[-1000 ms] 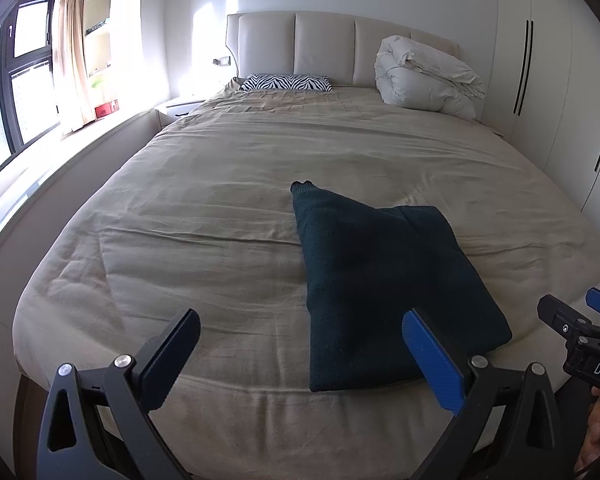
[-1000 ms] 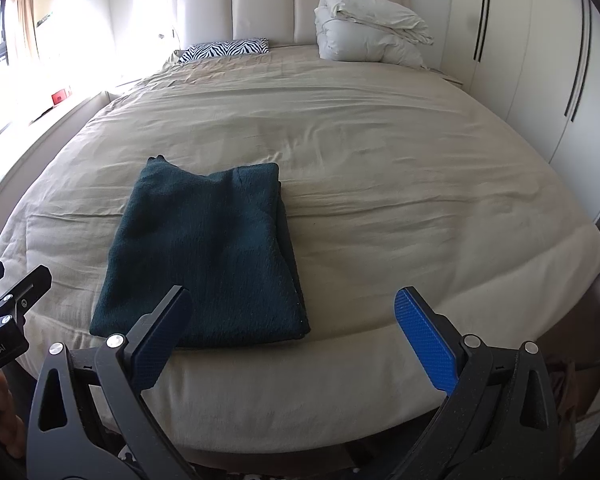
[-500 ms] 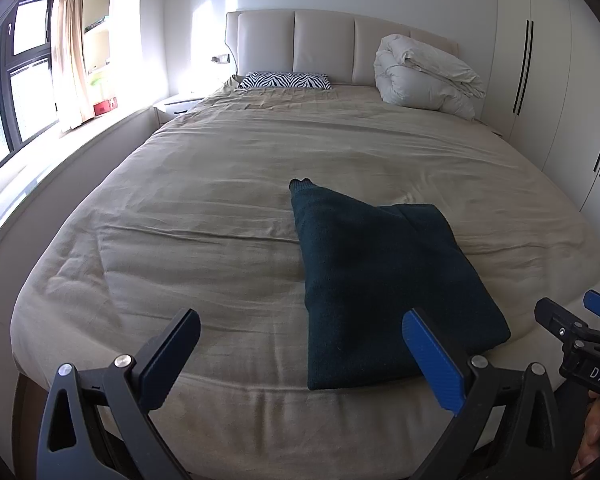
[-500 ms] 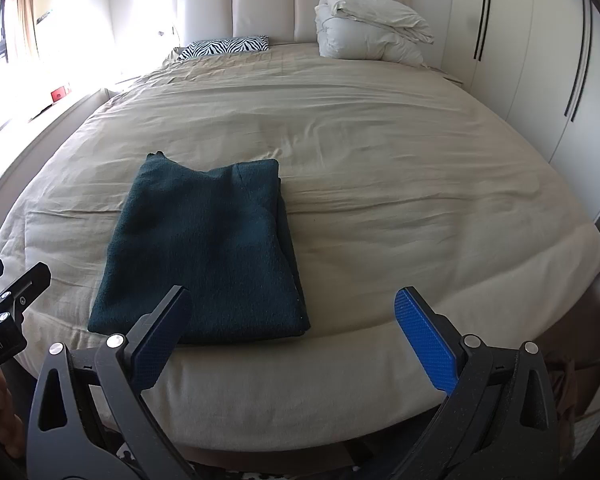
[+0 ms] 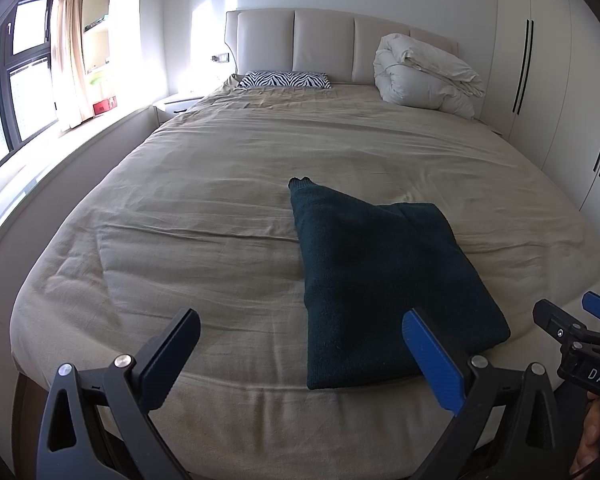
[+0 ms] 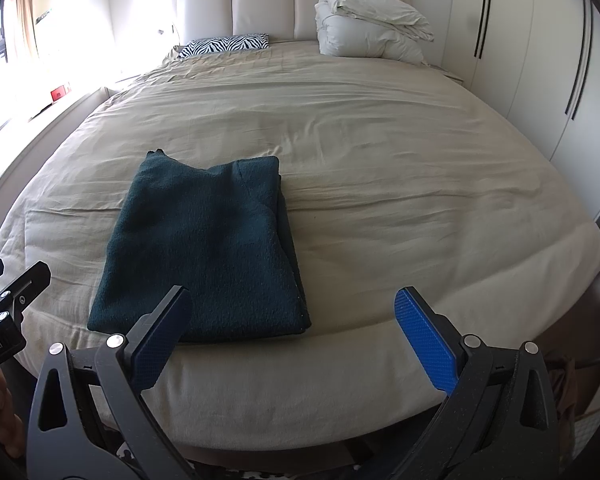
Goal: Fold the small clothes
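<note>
Dark green knit, the sweater (image 5: 384,280) lies folded into a neat block on the bed (image 5: 204,208), near its foot edge and a little toward the window side of the middle. One narrow bit, perhaps a cuff, pokes out from its far corner toward the headboard (image 5: 324,40). Compared with a second ago almost nothing has changed: the sweater has not shifted and both tools have only drifted a touch.

Left gripper (image 5: 300,352) hovers above the foot edge with its jaws spread wide, holding nothing; its blue pad overlaps the sweater's near corner in view, though I can't say whether it touches. Right gripper (image 6: 296,332) hangs beside it, just as wide open and empty, its left finger over the sweater's near edge.

At the head end sit a striped pillow (image 6: 224,45) and a bundled white duvet (image 6: 370,24), well apart from the sweater.
</note>
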Demonstrator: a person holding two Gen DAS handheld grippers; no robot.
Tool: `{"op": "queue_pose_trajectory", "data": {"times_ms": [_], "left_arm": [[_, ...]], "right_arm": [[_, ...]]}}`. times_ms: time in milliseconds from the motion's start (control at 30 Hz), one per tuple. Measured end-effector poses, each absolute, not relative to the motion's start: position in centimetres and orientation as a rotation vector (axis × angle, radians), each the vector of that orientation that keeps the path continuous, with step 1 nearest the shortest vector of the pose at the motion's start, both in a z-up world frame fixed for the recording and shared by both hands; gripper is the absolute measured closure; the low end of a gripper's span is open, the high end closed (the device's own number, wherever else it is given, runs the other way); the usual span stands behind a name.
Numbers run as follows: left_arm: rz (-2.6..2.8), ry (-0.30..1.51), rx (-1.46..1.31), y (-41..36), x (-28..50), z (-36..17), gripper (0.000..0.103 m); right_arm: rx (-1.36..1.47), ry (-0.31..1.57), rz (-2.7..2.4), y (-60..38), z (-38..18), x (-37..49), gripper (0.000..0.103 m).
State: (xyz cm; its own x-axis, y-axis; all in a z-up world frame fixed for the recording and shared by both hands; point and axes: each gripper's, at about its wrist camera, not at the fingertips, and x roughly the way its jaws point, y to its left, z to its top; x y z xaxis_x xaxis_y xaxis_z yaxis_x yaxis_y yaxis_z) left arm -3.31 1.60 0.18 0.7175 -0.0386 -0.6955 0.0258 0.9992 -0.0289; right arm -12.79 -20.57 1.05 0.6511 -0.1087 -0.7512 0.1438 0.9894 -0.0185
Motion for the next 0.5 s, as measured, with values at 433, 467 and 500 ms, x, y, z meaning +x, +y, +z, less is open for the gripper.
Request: {"op": "queue_pose_trajectory", "data": {"times_ms": [433, 467, 500], "left_arm": [[-0.040, 0.771, -0.018, 1.53, -3.33, 0.05, 0.000], [-0.040, 0.770, -0.017, 1.50, -3.34, 0.03, 0.000], [-0.041, 0.771, -0.017, 1.54, -3.32, 0.05, 0.000]], "right_arm": [[0.043, 0.852, -0.143, -20.63, 0.97, -12.78, 0.000], [0.043, 0.852, -0.143, -20.62, 0.95, -12.79, 0.000], [0.043, 0.852, -0.143, -20.63, 0.97, -12.78, 0.000]]}}
